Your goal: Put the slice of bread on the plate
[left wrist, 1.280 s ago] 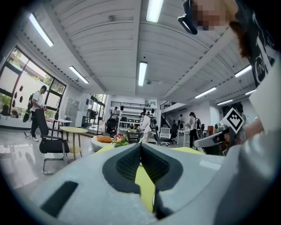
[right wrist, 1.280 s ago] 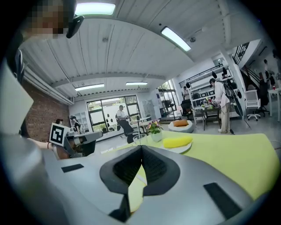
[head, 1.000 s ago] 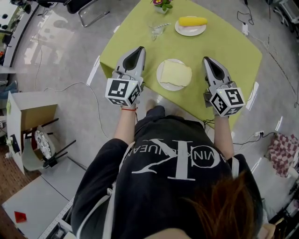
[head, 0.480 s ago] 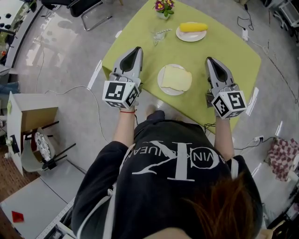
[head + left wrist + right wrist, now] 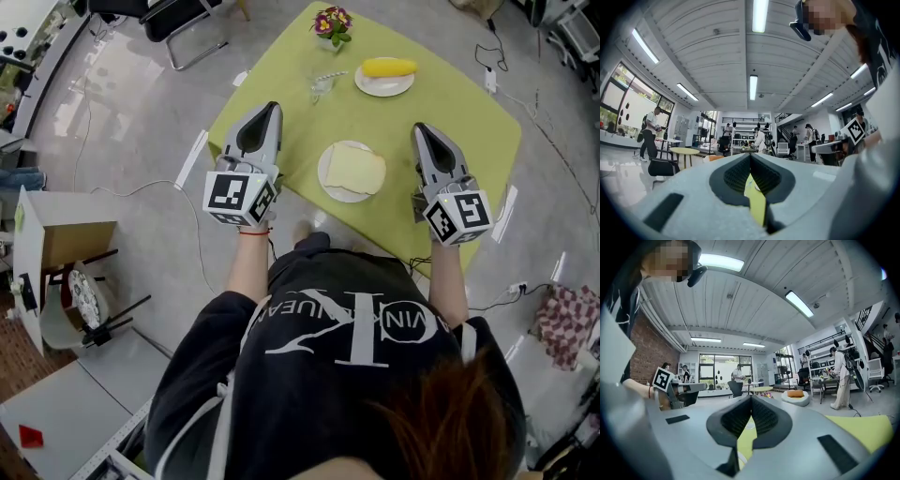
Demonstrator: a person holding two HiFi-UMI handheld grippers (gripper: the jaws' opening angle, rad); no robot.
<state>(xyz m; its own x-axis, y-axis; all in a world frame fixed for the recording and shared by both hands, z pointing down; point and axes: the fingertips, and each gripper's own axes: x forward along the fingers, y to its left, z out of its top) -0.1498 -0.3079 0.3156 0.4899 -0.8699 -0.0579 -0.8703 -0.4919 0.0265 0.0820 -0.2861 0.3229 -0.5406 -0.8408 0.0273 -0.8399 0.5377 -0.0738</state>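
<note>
Apparently the slice of bread lies on the plate on the counter, between the two pairs of fingers and touching neither, so the left gripper and the right gripper have their fingers together, empty, with nothing left to carry.

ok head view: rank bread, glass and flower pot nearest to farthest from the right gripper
1. Slice of bread, on the plate beside the right gripper.
2. Glass, mid-table, toward the left.
3. Flower pot, at the far edge.
</note>
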